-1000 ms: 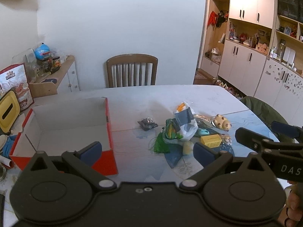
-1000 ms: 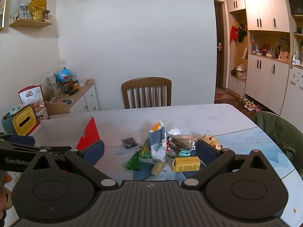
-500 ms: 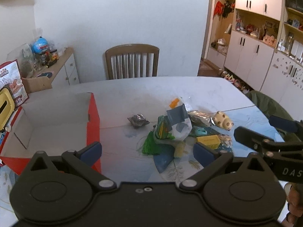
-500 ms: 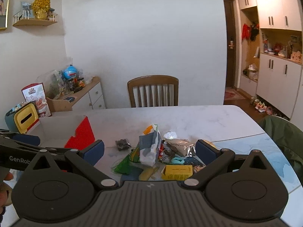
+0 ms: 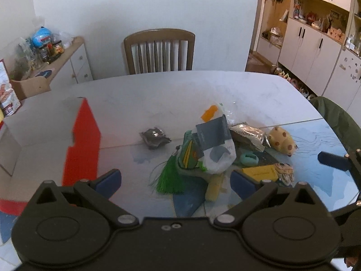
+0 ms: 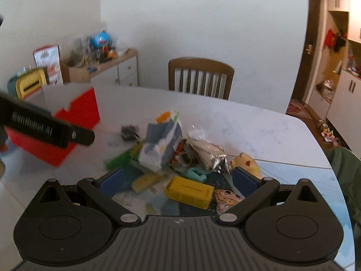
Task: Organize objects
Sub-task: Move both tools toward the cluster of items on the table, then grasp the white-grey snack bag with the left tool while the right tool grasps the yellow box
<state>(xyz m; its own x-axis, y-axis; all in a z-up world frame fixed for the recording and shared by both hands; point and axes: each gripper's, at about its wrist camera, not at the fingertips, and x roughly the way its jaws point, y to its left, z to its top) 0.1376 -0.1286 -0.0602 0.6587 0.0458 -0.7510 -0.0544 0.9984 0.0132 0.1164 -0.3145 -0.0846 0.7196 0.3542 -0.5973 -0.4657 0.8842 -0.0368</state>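
Note:
A heap of small objects lies mid-table: a white and grey bag (image 5: 214, 144) (image 6: 160, 144), a green tassel (image 5: 168, 178), a yellow box (image 5: 259, 172) (image 6: 189, 192), a silver foil packet (image 5: 248, 135) (image 6: 207, 153), a teal ring (image 5: 248, 159) (image 6: 196, 174), a spotted tan toy (image 5: 282, 142) and a dark wrapper (image 5: 154, 136) (image 6: 129, 132). A red open cardboard box (image 5: 81, 144) (image 6: 76, 110) stands to the left. My left gripper (image 5: 176, 181) is open and empty, just short of the heap. My right gripper (image 6: 177, 179) is open and empty, its fingers either side of the yellow box.
A wooden chair (image 5: 159, 49) (image 6: 200, 76) stands behind the table (image 5: 158, 94). A low cabinet (image 5: 67, 67) with jars is at the back left. White cupboards (image 5: 315, 52) line the right wall. A green jacket (image 5: 336, 117) hangs at the right table edge.
Both grippers have moved forward and down toward the heap, which now looks larger. The red box has slid toward the left edge of both views. Both grippers stay open.

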